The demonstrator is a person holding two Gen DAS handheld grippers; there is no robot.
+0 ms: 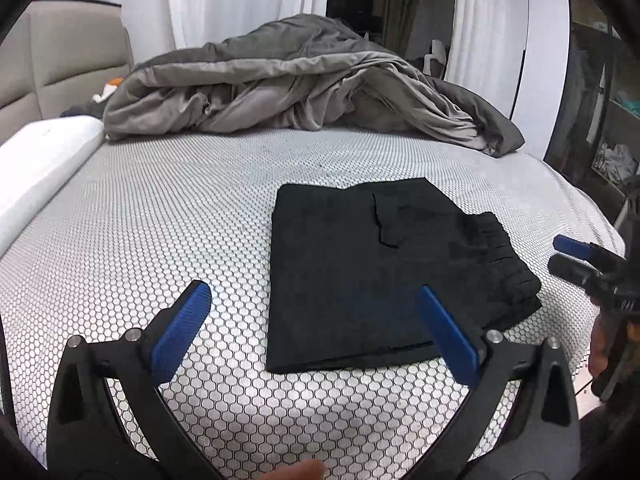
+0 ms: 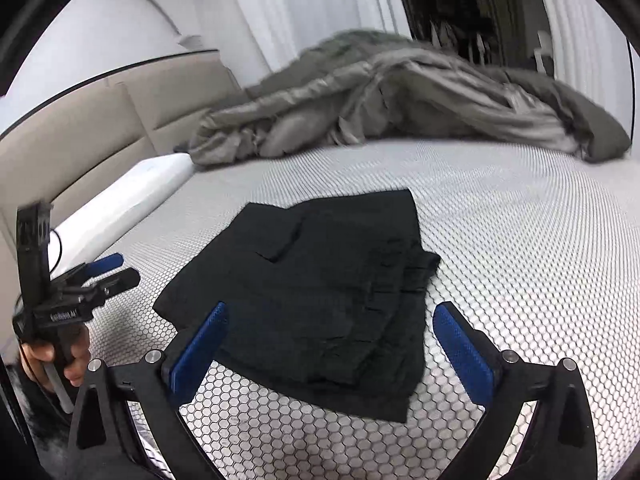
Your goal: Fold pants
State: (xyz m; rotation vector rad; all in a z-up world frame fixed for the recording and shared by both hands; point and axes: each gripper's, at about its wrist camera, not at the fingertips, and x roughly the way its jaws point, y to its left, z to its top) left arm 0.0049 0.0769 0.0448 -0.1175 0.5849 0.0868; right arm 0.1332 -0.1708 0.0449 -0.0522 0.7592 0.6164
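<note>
- black folded pants lie flat on the honeycomb-patterned bed, just ahead of both grippers.
- left gripper hangs released, empty.
- right gripper likewise spread wide, grasping nothing.
- rumpled grey duvet sits far beyond.

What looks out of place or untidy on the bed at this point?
The black pants lie folded flat, though the waistband edge sticks out unevenly past the layers. Behind them a grey blanket sits crumpled on the mattress. Nothing is spilled or damaged.

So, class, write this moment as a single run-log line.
pants: folded, flat on bed | left claw: open, empty | right claw: open, empty | duvet: heaped behind
</note>
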